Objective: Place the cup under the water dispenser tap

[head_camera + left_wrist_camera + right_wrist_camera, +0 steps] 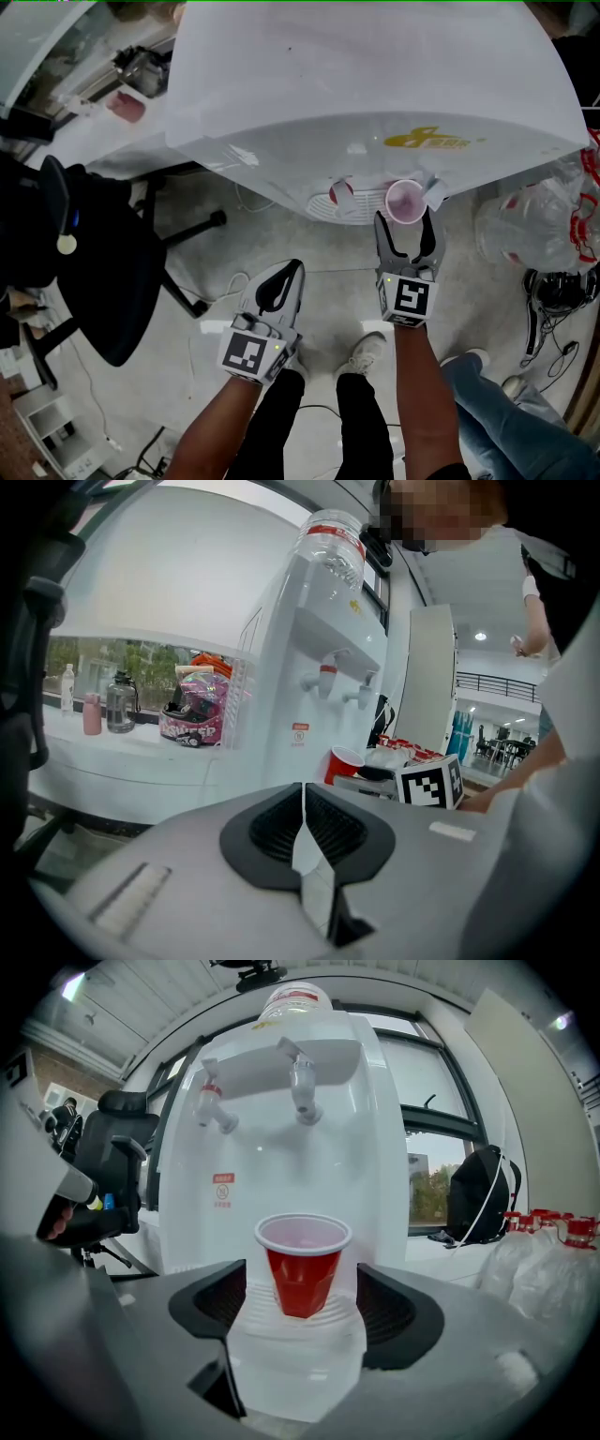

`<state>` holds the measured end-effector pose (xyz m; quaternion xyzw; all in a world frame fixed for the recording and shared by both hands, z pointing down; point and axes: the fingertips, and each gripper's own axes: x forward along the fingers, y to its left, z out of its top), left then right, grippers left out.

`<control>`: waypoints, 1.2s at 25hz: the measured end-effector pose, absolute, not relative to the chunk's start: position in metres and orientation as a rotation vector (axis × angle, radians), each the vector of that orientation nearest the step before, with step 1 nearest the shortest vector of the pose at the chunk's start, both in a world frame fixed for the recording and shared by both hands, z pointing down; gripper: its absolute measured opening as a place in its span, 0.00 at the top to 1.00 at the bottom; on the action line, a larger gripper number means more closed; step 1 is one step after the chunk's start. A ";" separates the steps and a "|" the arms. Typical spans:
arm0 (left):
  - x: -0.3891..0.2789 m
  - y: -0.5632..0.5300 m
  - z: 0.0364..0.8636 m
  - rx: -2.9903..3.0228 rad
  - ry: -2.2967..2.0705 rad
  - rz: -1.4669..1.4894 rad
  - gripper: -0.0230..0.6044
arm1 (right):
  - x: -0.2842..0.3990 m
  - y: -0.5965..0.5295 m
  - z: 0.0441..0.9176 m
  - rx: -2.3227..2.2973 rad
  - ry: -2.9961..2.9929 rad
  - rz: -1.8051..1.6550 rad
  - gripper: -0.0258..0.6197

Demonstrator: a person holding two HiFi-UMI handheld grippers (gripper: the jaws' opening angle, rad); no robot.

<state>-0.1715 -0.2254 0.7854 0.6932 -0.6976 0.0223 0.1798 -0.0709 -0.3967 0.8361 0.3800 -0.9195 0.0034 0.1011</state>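
Observation:
A red plastic cup [303,1265] with a white inside stands upright on the ribbed drip tray [296,1335] of the white water dispenser [281,1157], straight below its white tap [302,1087]; the red tap [214,1105] is to the left. My right gripper [305,1307] is open, its pads either side of the cup with a gap on both sides. From the head view the cup [405,200] sits just past the right gripper [406,225]. My left gripper [281,281] is shut and empty, held back from the dispenser [319,649].
A black office chair [94,272] stands at the left. A clear plastic bag [534,225] of red and white things lies right of the dispenser, with cables [558,291] below it. Another person's leg [497,412] is close at my right. A helmet [192,710] rests on the window ledge.

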 end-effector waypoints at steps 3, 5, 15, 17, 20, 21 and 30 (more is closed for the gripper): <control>-0.171 -0.221 0.783 1.940 -1.962 0.085 0.92 | -0.064 -0.382 0.826 1.116 -2.726 0.042 0.38; -0.170 -0.219 0.774 1.941 -1.963 0.086 0.92 | -0.053 -0.368 0.820 1.102 -2.709 0.073 0.38; -0.153 -0.189 0.686 1.918 -1.936 0.086 0.92 | 0.007 -0.293 0.673 1.010 -2.761 0.058 0.56; -0.150 -0.185 0.660 1.922 -1.926 0.085 0.93 | 0.019 -0.286 0.640 1.021 -2.766 0.070 0.63; -0.146 -0.180 0.616 1.901 -1.924 0.027 0.94 | 0.043 -0.283 0.588 1.084 -2.747 0.042 0.76; -0.145 -0.178 0.600 1.905 -1.926 0.018 0.94 | 0.051 -0.283 0.572 1.119 -2.732 0.029 0.79; -0.136 -0.164 0.495 2.058 -1.931 0.052 0.94 | 0.048 -0.256 0.453 1.124 -2.793 -0.058 0.96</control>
